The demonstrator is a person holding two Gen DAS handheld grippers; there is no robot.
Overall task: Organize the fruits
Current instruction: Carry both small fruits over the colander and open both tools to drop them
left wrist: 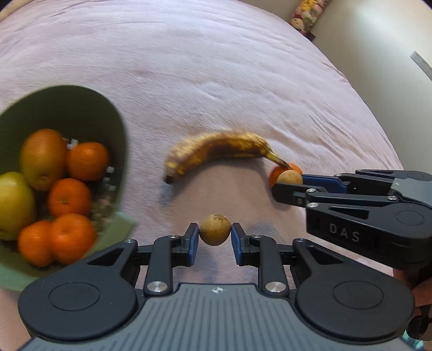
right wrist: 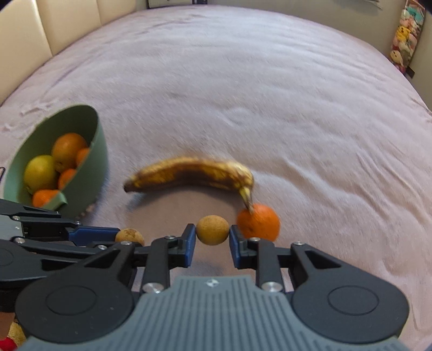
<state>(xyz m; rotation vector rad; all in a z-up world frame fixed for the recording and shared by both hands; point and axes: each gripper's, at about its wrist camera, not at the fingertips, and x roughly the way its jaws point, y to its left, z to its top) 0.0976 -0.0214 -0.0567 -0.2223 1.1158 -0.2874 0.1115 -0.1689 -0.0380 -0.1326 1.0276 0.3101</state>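
My left gripper [left wrist: 215, 232] is shut on a small round brown fruit [left wrist: 215, 228], held just above the pink bedspread. My right gripper [right wrist: 212, 233] is shut on a second small brown fruit [right wrist: 212, 229]. In the left wrist view the right gripper [left wrist: 290, 181] comes in from the right with its fruit [left wrist: 289, 177]. In the right wrist view the left gripper [right wrist: 129, 238] enters from the left with its fruit [right wrist: 129, 235]. A spotted banana [left wrist: 218, 151] [right wrist: 189, 172] lies beyond them, its stem touching a loose orange [left wrist: 276, 172] [right wrist: 259, 222]. The green bowl [left wrist: 116, 129] [right wrist: 89, 175] at left holds several oranges and yellowish fruits.
The pink bedspread [left wrist: 216, 67] [right wrist: 243, 81] stretches far behind the fruit. A beige padded headboard [right wrist: 40, 27] runs along the far left. Stuffed toys [left wrist: 310, 13] [right wrist: 405, 40] stand by the wall at the far right corner.
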